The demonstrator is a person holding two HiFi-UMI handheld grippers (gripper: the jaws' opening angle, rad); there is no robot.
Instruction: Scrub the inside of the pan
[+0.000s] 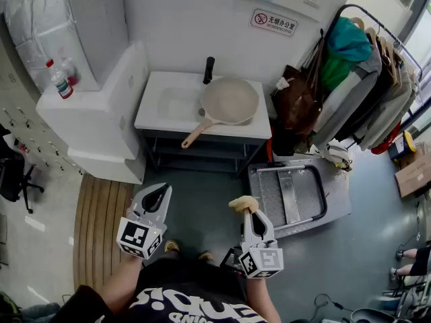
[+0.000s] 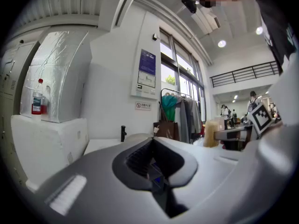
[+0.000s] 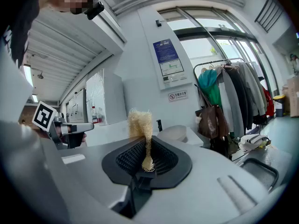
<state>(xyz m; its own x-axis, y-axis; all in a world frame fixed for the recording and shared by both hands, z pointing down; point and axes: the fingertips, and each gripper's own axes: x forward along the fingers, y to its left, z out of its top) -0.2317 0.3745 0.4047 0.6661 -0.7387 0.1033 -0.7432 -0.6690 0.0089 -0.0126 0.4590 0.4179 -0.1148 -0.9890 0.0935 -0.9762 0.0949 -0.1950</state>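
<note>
Pan sits on white counter at upper centre of head view, cream-coloured, right way up, inside looks empty. Its handle pokes past the counter's front edge toward lower left. Shallow basin sunk in counter just left of pan, also looks empty. Black tap stands just behind pan. Clear bottle w/ red cap stands on white box at upper left; contents can't be told

Both claws are low in frame, in front of person's body over grey floor, well apart from counter & pan, both aimed roughly level toward them. Left claw, lower left of centre: jaws closed together, nothing btwn them in left gripper view. Right claw, lower right of centre: clamped on a pale straw-coloured fibre scrubber, pinched thin btwn the pads w/ a frayed tuft sticking up past the tips. Left forearm comes in from bottom edge
</note>
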